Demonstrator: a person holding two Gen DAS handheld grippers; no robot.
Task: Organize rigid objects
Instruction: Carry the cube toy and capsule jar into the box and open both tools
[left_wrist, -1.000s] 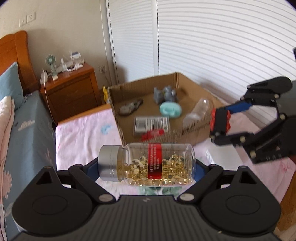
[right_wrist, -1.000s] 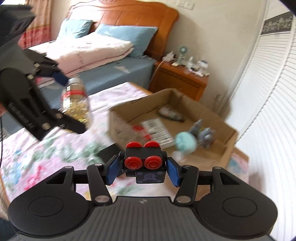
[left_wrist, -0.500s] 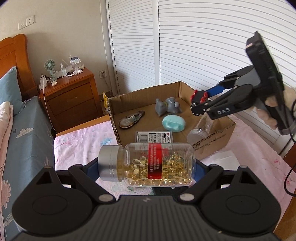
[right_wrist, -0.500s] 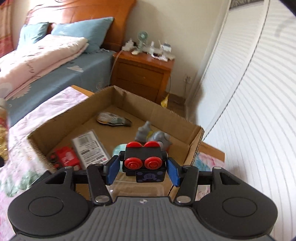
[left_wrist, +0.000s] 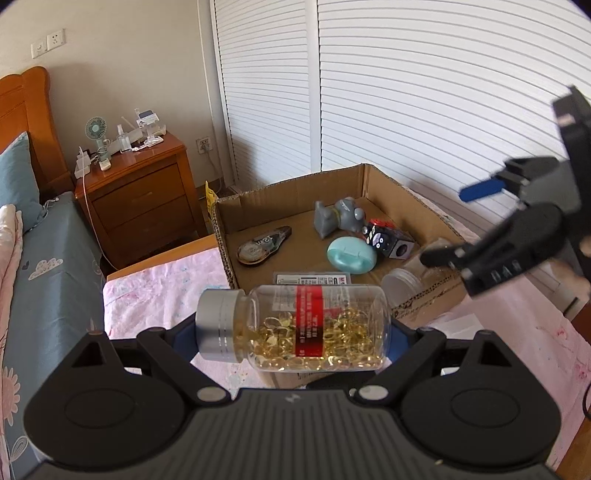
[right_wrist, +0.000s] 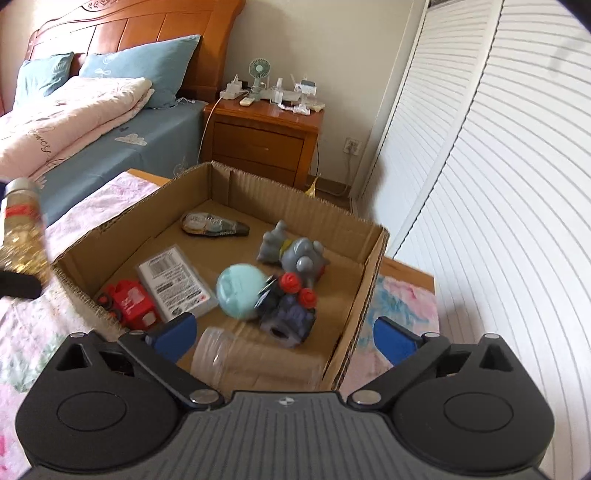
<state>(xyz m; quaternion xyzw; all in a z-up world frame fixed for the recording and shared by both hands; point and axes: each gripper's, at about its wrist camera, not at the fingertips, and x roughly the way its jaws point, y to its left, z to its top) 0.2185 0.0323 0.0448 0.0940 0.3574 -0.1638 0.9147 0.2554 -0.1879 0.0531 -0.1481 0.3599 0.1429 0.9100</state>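
My left gripper (left_wrist: 291, 332) is shut on a clear pill bottle (left_wrist: 295, 328) of yellow capsules, held sideways above the pink bedspread, just short of the cardboard box (left_wrist: 295, 192). The bottle also shows at the left edge of the right wrist view (right_wrist: 22, 229). My right gripper (right_wrist: 284, 332) is open and empty above the box's near right corner; it also shows in the left wrist view (left_wrist: 454, 225). The black toy with red knobs (right_wrist: 288, 306) lies in the box (right_wrist: 365, 280) beside a teal round case (right_wrist: 238, 290).
The box also holds a grey toy animal (right_wrist: 295, 254), a tape dispenser (right_wrist: 214, 225), a flat labelled pack (right_wrist: 175, 282), a red toy (right_wrist: 129, 304) and a clear jar (right_wrist: 236, 358). A wooden nightstand (right_wrist: 264, 136) and white louvred doors (right_wrist: 498, 184) stand behind.
My right gripper moved over the box, opened and let go of the black toy, which now lies in the box. My left gripper carried the bottle closer to the box.
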